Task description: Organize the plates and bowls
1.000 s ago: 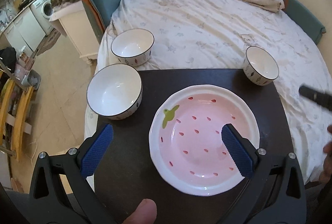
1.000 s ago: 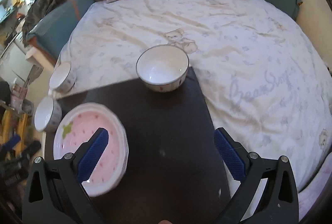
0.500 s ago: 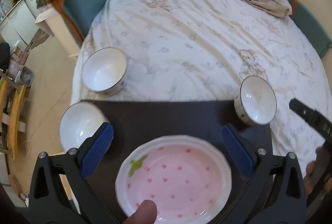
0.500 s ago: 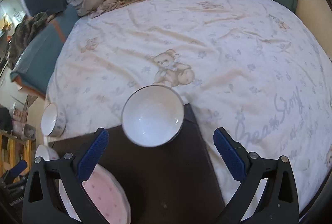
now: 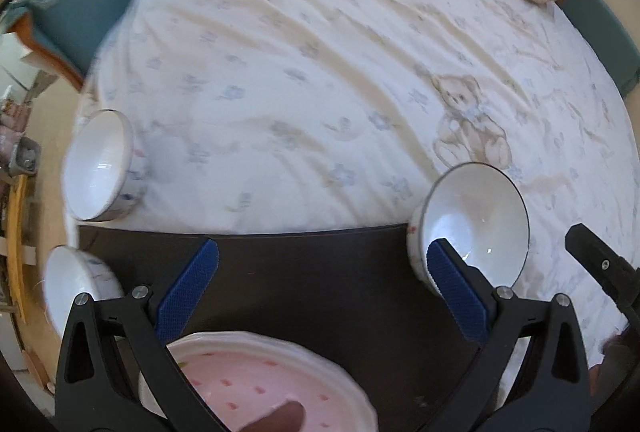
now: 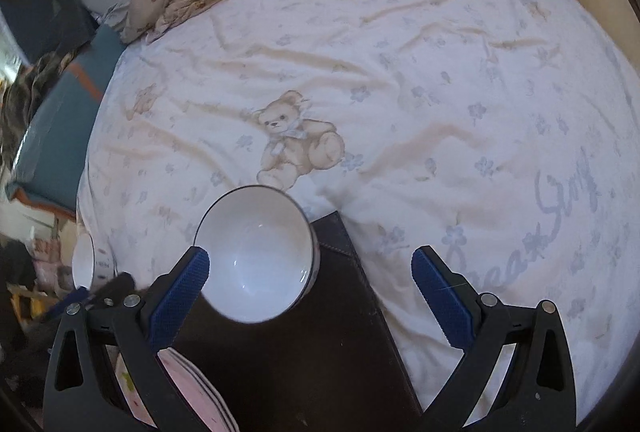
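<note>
The left black two-finger gripper with blue ribbed pads (image 5: 322,284) fills the lower frame, jaws spread wide, holding nothing. The right black two-finger gripper with blue ribbed pads (image 6: 308,292) likewise gapes wide across the lower frame, empty.

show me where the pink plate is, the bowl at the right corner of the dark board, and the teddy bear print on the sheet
pink plate (image 5: 256,388): left wrist view, its pink inner face.
corner bowl (image 6: 256,256): right wrist view, its white inside.
teddy bear print (image 6: 298,142): right wrist view, its body.

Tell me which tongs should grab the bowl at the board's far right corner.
Right. The right tongs are open with that bowl nearly between their pads. The left tongs are centred over bare board, with the bowl off to their right.
</note>
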Demonstrator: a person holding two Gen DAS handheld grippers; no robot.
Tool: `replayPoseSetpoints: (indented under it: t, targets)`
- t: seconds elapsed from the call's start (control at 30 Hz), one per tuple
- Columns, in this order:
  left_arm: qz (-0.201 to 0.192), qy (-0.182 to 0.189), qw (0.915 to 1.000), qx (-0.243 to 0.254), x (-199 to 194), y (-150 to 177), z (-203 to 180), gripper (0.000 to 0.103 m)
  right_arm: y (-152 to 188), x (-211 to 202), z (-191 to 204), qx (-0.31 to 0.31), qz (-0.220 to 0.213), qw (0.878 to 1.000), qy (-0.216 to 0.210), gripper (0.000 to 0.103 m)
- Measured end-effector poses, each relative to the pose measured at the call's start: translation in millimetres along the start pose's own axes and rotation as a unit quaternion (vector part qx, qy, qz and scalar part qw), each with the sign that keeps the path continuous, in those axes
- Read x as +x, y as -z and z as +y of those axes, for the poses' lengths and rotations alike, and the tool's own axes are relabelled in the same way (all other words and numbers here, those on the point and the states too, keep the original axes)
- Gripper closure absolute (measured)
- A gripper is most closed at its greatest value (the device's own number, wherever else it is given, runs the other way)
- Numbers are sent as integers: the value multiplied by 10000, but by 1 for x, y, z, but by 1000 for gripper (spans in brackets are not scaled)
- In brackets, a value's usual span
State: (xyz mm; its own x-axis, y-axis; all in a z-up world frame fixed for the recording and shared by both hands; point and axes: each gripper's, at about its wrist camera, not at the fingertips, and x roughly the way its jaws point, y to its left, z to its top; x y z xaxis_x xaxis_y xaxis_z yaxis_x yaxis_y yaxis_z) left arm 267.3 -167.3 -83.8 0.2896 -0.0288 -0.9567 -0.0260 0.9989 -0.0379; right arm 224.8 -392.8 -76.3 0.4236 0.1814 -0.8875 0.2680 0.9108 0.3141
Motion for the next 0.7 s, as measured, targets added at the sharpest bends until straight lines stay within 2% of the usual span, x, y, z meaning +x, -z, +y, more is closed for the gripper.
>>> replayPoseSetpoints:
  t: [0.07,0.13,0.17,0.2,0.23,0.27,0.33,0.37,0.43,0.5,0.53,0.67,0.7]
  targets:
    - [129,130,9998,-30,11,-3,-7,0,-3,8,-7,89,133,9999,-49,0]
    - [216,332,9992,-46,17,-5,-12,7,-2,19,-14,213,376,9989,-175,1]
    - [288,447,9986,-39,20,-6,-15,21,-1,25,-16,242,518,9979,-300,3]
    - [390,524,9979,-53,24,-6,-17,35,1,33,-19,309,674,9961,-481,15]
    - [525,567,9970,-99,29,-7,-19,39,4,38,-21,383,783,9949,-510,25]
    - [586,605,9964,-132,32,-7,-20,45,6,44,-23,448,914,9937,-474,29]
    - [652,740,9950,-171,36,-8,-24,54,9,49,-22,449,1007,9925,-534,48]
    - [663,795,9945,-153,38,-8,-26,58,10,51,-20,418,1033,9922,-567,50]
    - [671,836,9942,-112,40,-8,-31,63,10,51,-17,371,1030,9917,-673,60]
    - [720,878,9935,-78,44,-9,-35,75,10,53,-14,398,1076,9902,-797,65]
    - [775,916,9928,-60,47,-8,-37,77,10,53,-12,391,1095,9898,-819,70]
    - [842,941,9920,42,53,-10,-45,80,9,55,-10,350,1159,9898,-749,76]
    - [830,916,9923,110,53,-9,-47,84,9,56,-9,315,1161,9902,-715,79]
